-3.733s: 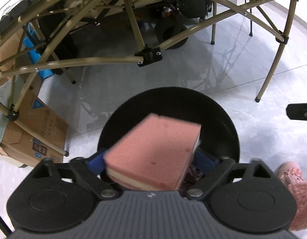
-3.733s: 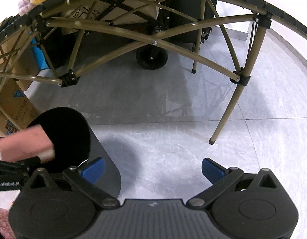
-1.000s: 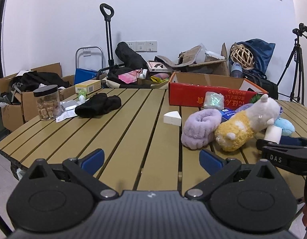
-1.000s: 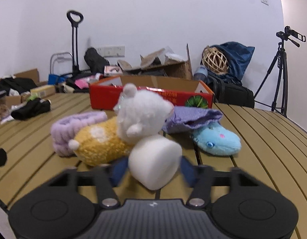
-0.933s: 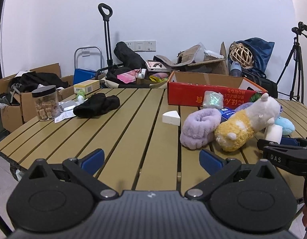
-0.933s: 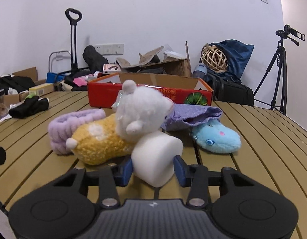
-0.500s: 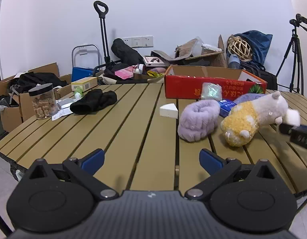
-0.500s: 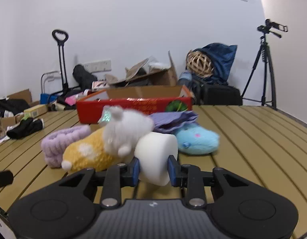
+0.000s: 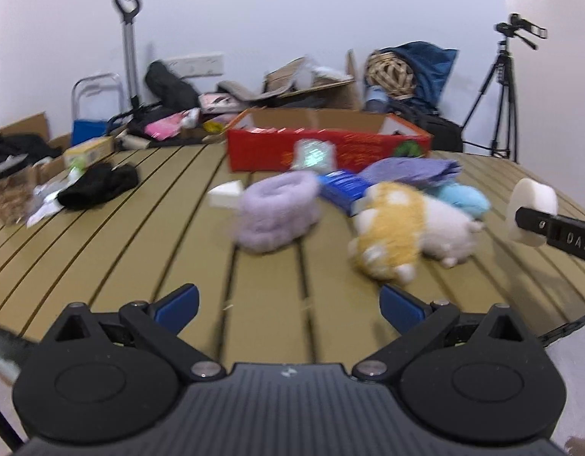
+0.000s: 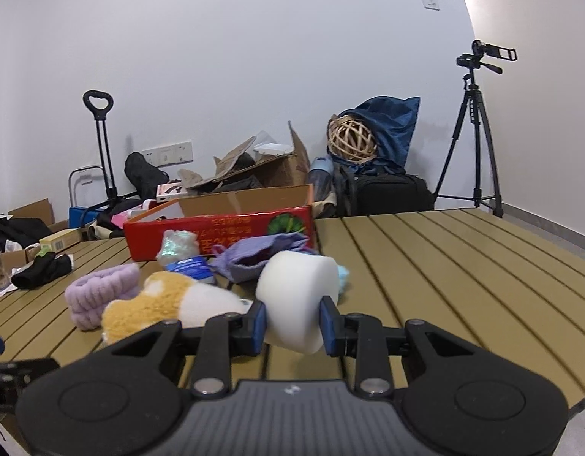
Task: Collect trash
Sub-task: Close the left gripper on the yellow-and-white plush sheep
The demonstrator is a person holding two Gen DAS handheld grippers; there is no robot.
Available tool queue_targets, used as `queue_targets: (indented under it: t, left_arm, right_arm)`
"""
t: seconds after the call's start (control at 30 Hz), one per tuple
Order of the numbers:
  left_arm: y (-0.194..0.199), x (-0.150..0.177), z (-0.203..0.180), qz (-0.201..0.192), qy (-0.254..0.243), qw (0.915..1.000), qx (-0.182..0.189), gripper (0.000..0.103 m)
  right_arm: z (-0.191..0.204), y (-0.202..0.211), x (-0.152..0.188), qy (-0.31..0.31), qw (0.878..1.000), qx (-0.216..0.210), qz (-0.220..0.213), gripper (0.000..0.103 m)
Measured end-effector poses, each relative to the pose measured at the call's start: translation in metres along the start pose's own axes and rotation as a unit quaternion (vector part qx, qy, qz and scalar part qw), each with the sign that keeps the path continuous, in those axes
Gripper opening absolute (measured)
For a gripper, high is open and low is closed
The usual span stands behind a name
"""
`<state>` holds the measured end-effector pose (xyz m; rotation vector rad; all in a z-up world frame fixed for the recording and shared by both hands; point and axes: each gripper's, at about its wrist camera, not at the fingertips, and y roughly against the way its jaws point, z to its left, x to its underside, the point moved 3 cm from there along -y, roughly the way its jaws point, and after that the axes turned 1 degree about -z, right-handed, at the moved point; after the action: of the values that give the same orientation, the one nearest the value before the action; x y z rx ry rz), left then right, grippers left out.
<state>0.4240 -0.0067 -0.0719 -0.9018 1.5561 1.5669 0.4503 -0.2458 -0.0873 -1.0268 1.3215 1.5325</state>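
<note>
My right gripper (image 10: 292, 321) is shut on a white foam block (image 10: 298, 298), lifted clear of the slatted wooden table (image 10: 444, 285). The same white foam block (image 9: 533, 211) shows at the right edge of the left wrist view, pinched by a black finger (image 9: 554, 230). My left gripper (image 9: 288, 304) stands open and empty above the table's near edge. On the table lie a white wedge sponge (image 9: 225, 194), a yellow and white plush toy (image 9: 410, 228), a purple fuzzy band (image 9: 275, 211) and a blue packet (image 9: 340, 186).
A red cardboard box (image 9: 326, 144) stands at the back of the table. A black cloth (image 9: 98, 186) and paper scraps lie at the left. A purple cloth (image 10: 262, 252) and a light blue plush (image 9: 461, 197) sit behind the toy. A tripod (image 10: 476, 136) stands against the wall.
The right gripper closed on the white foam block and lifted it off the table, moving right. The left gripper drifted right over the table, still open.
</note>
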Motion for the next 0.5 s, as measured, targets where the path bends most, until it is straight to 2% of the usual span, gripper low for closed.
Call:
queue_targets:
  t: [0.3,0.5]
  left_arm:
    - [-0.024,-0.021,-0.065,-0.009,-0.068,0.9975,0.016,0.103]
    - [-0.056,-0.027,-0.079,0.006,-0.076,0.997,0.01,0.103]
  right_arm:
    - [-0.06,0.005,-0.003,-0.025,0.999,0.039,0.005,0.028]
    - [-0.089,0.005,-0.004,-0.05,0.997,0.052,0.007,0.028]
